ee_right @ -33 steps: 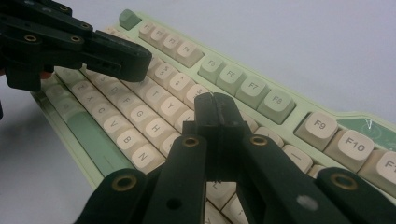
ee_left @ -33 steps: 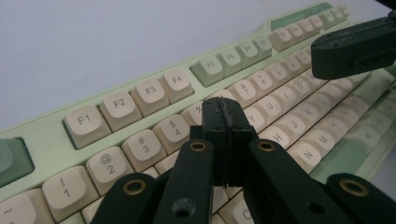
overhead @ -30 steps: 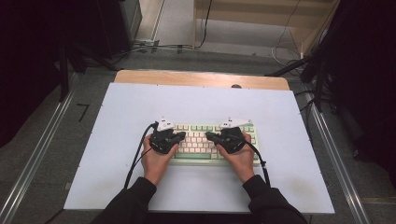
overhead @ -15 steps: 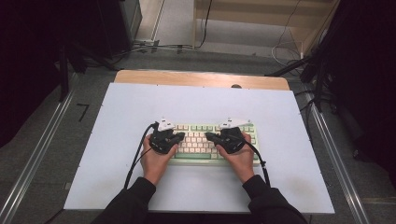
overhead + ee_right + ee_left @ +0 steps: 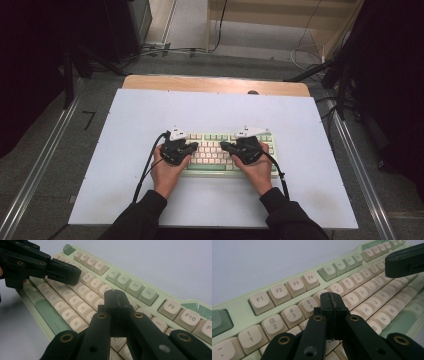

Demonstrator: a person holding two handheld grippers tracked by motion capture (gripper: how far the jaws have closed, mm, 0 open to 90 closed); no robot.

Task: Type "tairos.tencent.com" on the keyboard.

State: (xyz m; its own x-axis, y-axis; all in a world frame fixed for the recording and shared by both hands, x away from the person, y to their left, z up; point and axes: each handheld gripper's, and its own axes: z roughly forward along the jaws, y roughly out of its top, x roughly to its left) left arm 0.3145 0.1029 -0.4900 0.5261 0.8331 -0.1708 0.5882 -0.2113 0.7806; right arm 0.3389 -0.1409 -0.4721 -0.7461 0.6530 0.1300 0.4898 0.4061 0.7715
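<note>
Lying near the front middle of the white rectangular tabletop (image 5: 125, 150) is a pale green mechanical keyboard with cream keycaps (image 5: 215, 150), both ends covered by the person's hands in the high view. The left hand (image 5: 167, 172) and right hand (image 5: 259, 172) hide its lower corners, and black sleeves run off the bottom edge. The left gripper (image 5: 333, 300) has its black jaws clenched together on nothing, tips over the number row near the 5 key, whose legend they hide. The right gripper (image 5: 115, 298) is likewise pressed closed and empty, above the letter rows below the F keys; the keys under it cannot be read. Each gripper view catches the other gripper's tip at its edge, blurred. Compared with half a second ago, hands and keyboard have not visibly shifted.
</note>
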